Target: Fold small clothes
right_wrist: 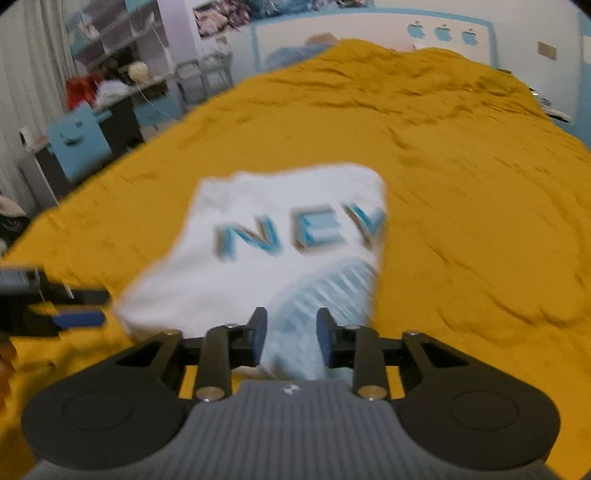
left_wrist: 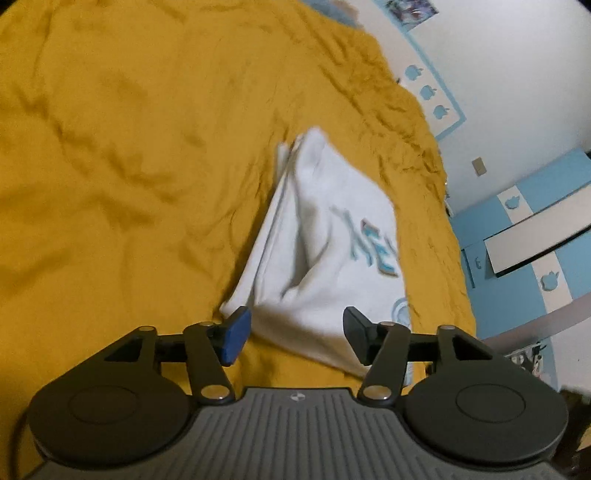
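A small white shirt (left_wrist: 325, 236) with blue letters lies folded on the yellow bedspread (left_wrist: 129, 147). In the left wrist view its near corner sits between the wide-apart fingers of my left gripper (left_wrist: 295, 334), which is open and not pressing on it. In the right wrist view the shirt (right_wrist: 258, 236) shows "NEV" and a pale blue striped print. Its near edge runs up between the fingers of my right gripper (right_wrist: 291, 338); the jaws stand a little apart, open, with the blurred cloth loose in the gap. The left gripper (right_wrist: 96, 306) appears at the shirt's left edge.
The yellow bedspread (right_wrist: 461, 184) is wrinkled all around the shirt. A blue and white headboard (right_wrist: 369, 33) stands at the far end. A cluttered desk and blue chair (right_wrist: 81, 144) are off the bed's left side, and blue cabinets (left_wrist: 535, 229) on the other.
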A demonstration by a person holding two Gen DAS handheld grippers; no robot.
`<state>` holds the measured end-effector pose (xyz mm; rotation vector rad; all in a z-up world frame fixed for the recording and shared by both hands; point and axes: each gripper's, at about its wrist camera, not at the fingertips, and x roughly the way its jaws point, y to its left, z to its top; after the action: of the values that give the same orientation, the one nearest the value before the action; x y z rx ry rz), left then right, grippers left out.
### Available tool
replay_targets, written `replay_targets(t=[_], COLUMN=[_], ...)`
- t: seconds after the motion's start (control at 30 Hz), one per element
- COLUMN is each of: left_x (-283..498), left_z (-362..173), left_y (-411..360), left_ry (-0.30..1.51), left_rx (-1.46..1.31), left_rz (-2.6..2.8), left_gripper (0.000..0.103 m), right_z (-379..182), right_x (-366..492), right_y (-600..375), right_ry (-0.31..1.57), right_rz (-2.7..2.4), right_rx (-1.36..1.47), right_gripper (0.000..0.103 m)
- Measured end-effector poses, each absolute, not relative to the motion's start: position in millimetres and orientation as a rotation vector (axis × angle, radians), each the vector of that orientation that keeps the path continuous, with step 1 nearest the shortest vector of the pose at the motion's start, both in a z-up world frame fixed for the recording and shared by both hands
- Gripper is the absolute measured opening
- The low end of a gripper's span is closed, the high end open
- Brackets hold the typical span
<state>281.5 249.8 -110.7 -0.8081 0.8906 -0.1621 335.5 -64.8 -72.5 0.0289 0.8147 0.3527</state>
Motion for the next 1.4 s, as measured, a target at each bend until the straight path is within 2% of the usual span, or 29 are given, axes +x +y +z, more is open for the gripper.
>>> replay_targets(t=[0.1, 0.17, 0.2, 0.23, 0.27, 0.37, 0.4, 0.5, 0.53, 0.7, 0.93, 1.2, 1.3, 1.4], left_x=[288, 291, 294, 295, 297, 295, 293, 289, 288, 293, 297, 291, 282, 276], left_z=[-126, -128, -126, -123, -118, -99, -93, -75, -72, -89, -134, -119, -118, -117], left_y=[250, 250, 249, 248, 246, 239, 235, 227, 225, 223, 211, 205, 213, 221], left_ry=[0.889, 0.855, 0.835, 0.819, 0.805, 0.756, 0.739, 0.711, 0.712, 0.787, 0.873, 0.93, 0.94, 0.966], left_rx=[-0.866, -0.906, -0.906, -0.897, -0.877, -0.791, -0.767, -0.693, -0.659, -0.567, -0.465, -0.435, -0.467, -0.466], left_rz=[-0.15, -0.154, -0.161, -0.16, -0.159, -0.169, -0.174, -0.166, -0.153, -0.078, -0.001, 0.039, 0.053, 0.107], left_gripper=[0.063, 0.042, 0.037, 0.026, 0.019, 0.014, 0.014, 0.012, 0.012, 0.012, 0.014, 0.021, 0.021, 0.015], right_z=[-89, -98, -102, -107, -111, -120, -122, -124, -121, -103, -138, -135, -133, -131], right_x=[320, 314, 312, 312, 313, 320, 324, 333, 333, 324, 330, 337, 336, 332], right_y=[-84, -91, -91, -90, -86, -81, -80, -75, -75, -78, -77, -79, -81, -85], right_ry=[0.849, 0.873, 0.88, 0.884, 0.889, 0.889, 0.887, 0.894, 0.886, 0.835, 0.927, 0.942, 0.952, 0.968], right_rz=[0.313, 0.313, 0.318, 0.319, 0.318, 0.293, 0.289, 0.27, 0.254, 0.262, 0.261, 0.27, 0.269, 0.262], right_rx=[-0.015, -0.033, -0.042, -0.051, -0.062, -0.066, -0.055, -0.037, -0.023, -0.053, -0.034, -0.029, -0.014, 0.004], right_gripper=[0.033, 0.034, 0.034, 0.034, 0.034, 0.033, 0.032, 0.01, 0.0, 0.0, 0.0, 0.0, 0.0, 0.0])
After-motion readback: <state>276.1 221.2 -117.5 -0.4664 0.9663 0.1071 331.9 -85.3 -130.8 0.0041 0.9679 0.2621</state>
